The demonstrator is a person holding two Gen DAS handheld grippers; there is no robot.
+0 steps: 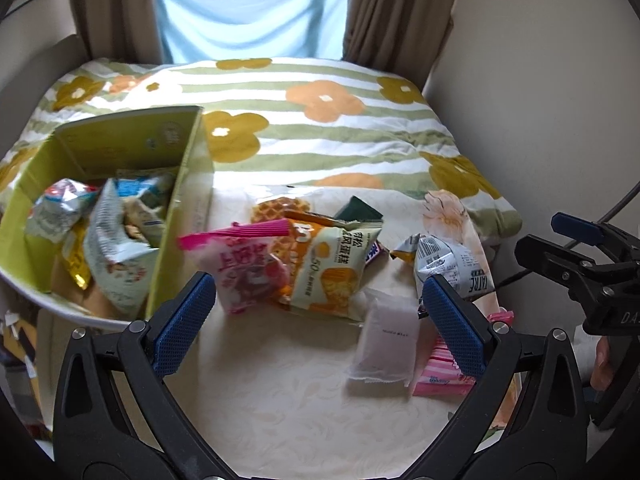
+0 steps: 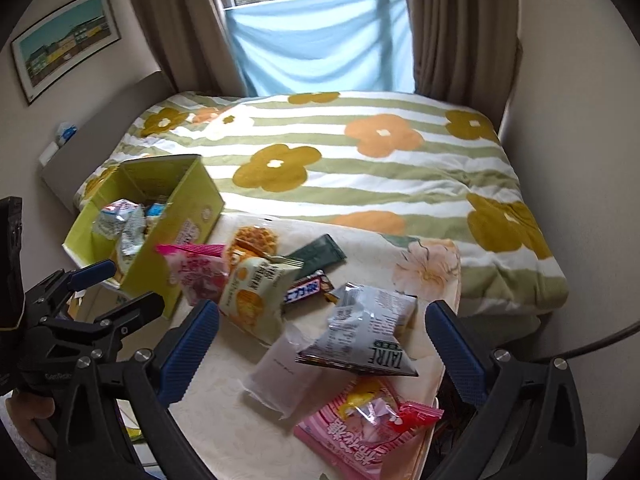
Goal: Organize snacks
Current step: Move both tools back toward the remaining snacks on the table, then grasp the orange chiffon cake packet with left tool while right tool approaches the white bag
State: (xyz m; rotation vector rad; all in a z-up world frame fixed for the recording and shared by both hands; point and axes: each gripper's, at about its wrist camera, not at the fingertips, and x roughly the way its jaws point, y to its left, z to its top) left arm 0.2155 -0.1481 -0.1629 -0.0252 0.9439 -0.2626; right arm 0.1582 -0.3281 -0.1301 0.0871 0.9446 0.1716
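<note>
Small cream table [image 2: 224, 436] beside a flowered bed [image 2: 360, 168]. Snack packets [image 2: 360, 336] lie scattered on it; more sit in the green box [image 1: 176, 184] at its left edge. Left gripper [image 1: 320, 312] and right gripper [image 2: 322, 344] hover above, jaws released, grasping nothing.

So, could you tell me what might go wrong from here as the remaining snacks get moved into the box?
1. The pink packet lies at the table's near edge, so a nudge could push it off.
2. The silver TATRE bag overlaps the frosted white packet, so gripping one may drag the other.
3. The green box already holds a loose pile, so further packets could slide out.
</note>
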